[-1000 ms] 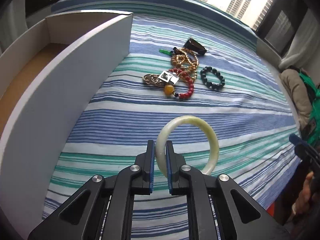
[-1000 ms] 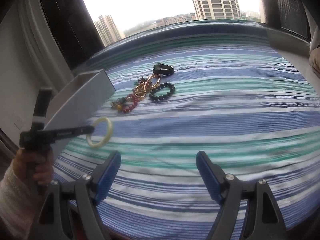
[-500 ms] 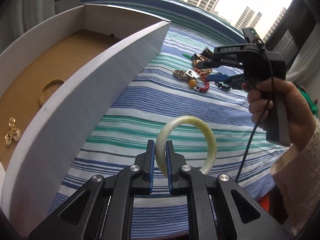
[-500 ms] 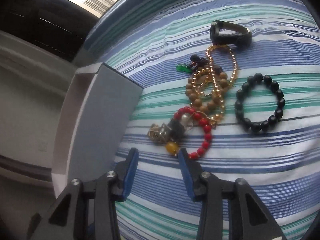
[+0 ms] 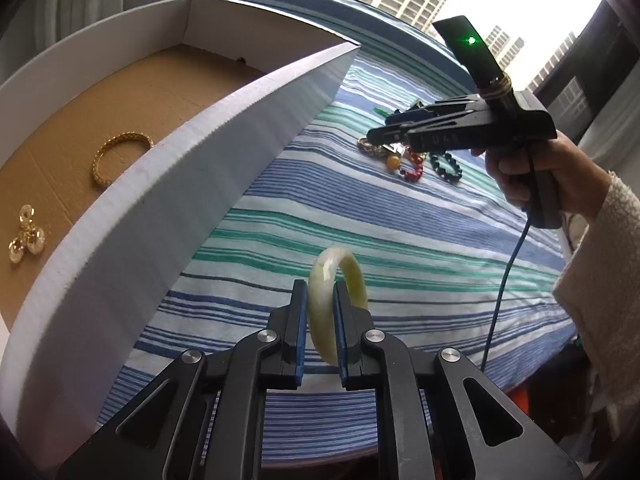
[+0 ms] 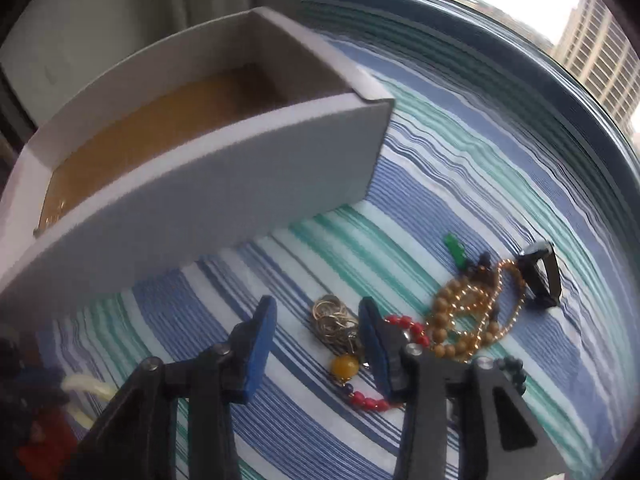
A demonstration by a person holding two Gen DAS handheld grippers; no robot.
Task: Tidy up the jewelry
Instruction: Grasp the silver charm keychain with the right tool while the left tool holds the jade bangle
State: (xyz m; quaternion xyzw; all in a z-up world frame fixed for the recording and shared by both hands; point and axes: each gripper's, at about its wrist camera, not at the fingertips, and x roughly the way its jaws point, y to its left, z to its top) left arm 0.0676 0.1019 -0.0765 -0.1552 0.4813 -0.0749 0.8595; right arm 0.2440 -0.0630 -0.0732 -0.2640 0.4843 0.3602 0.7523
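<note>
My left gripper (image 5: 320,312) is shut on a pale jade bangle (image 5: 338,280) and holds it above the striped cloth, right of the white box (image 5: 224,168). The box holds a gold bracelet (image 5: 120,156) and pale earrings (image 5: 25,236). My right gripper (image 6: 316,340) is open, low over the jewelry pile; its jaws straddle a tangle of gold rings (image 6: 334,320). A yellow bead (image 6: 345,365) on a red bead string (image 6: 370,402) lies just below. It also shows in the left wrist view (image 5: 380,136).
The pile also has a wooden bead necklace (image 6: 460,320), a black bead bracelet (image 5: 446,166), a black band (image 6: 540,276) and a green charm (image 6: 454,246). The striped cloth (image 5: 400,240) covers the table. A window with towers is behind.
My left gripper has lifted and turned the bangle edge-on beside the box. My right gripper has come in low over the pile and narrowed around the gold rings.
</note>
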